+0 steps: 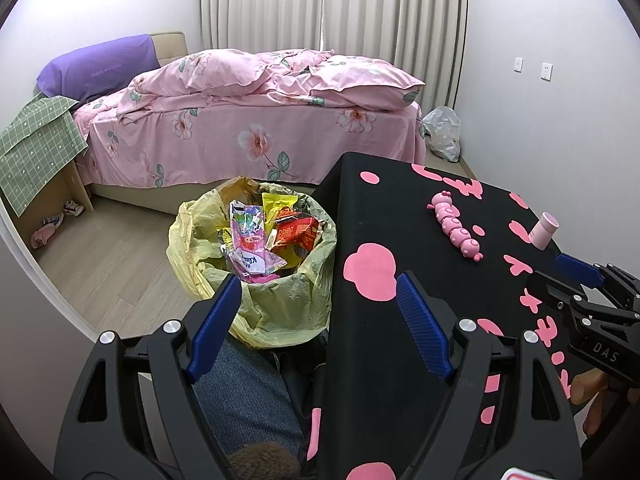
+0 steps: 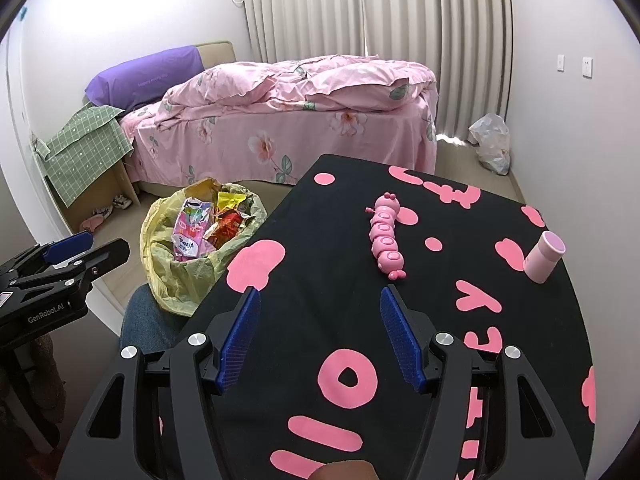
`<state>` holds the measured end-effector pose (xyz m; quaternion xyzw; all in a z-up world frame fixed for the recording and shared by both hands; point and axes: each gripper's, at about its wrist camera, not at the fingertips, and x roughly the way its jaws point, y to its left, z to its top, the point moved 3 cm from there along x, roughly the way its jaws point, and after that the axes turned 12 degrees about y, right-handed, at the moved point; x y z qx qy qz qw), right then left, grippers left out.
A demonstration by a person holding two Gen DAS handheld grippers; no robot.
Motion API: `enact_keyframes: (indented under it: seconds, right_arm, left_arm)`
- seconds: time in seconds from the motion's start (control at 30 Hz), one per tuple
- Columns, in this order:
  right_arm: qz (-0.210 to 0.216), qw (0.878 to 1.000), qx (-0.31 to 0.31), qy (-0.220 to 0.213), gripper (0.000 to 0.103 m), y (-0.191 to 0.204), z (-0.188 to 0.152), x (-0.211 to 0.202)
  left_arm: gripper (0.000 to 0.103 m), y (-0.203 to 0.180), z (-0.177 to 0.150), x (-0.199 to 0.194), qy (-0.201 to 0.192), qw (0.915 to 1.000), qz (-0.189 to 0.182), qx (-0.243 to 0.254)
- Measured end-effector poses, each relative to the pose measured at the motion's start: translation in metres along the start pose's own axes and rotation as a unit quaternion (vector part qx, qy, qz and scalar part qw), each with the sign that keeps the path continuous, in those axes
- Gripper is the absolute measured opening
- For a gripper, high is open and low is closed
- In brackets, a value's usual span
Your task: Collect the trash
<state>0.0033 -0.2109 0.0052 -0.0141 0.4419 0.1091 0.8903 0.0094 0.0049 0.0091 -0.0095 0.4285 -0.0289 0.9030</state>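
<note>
Left wrist view: left gripper (image 1: 318, 294) spread, empty | right gripper (image 2: 320, 306) spread, empty above table (image 2: 320, 208) | wrappers (image 1: 256, 240) lie in bin bag (image 1: 280, 304) beside table | only toy caterpillar (image 2: 387, 242) and cup (image 2: 545, 256) remain; collecting looks nearly done

A bedroom around us, and two pink things on the black surface.

We see a pink caterpillar toy (image 2: 387, 239) lying on the black, pink-patterned surface (image 2: 320, 320), with a pink cylindrical container (image 2: 545, 256) standing well apart to its right. Beyond, a bed (image 2: 280, 120) under a rumpled pink floral duvet carries a purple pillow (image 2: 146, 76); a green checked cloth (image 1: 36, 148) drapes a box beside it, and a clear plastic bag (image 2: 491, 142) sits by the curtains (image 2: 372, 8).
</note>
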Motion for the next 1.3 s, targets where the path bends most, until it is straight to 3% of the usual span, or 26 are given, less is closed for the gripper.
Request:
enact_keyframes:
  seconds: [1.03,1.2,1.3]
  right_arm:
    - [-0.013,1.0,-0.01,-0.001,0.059,0.003,0.001,-0.001]
    - [-0.014,1.0,-0.007,0.007,0.059,-0.004,0.001,0.007]
    - [-0.014,1.0,0.012,0.015,0.059,-0.031,0.001,0.025]
  left_arm:
    - [0.075,0.004,-0.003,0.002,-0.001,1.0,0.001,0.007]
    - [0.075,-0.009,-0.003,0.021,0.035,0.9986,-0.038,0.009]
    - [0.076,-0.032,0.001,0.046,0.042,0.9973,-0.054,0.025]
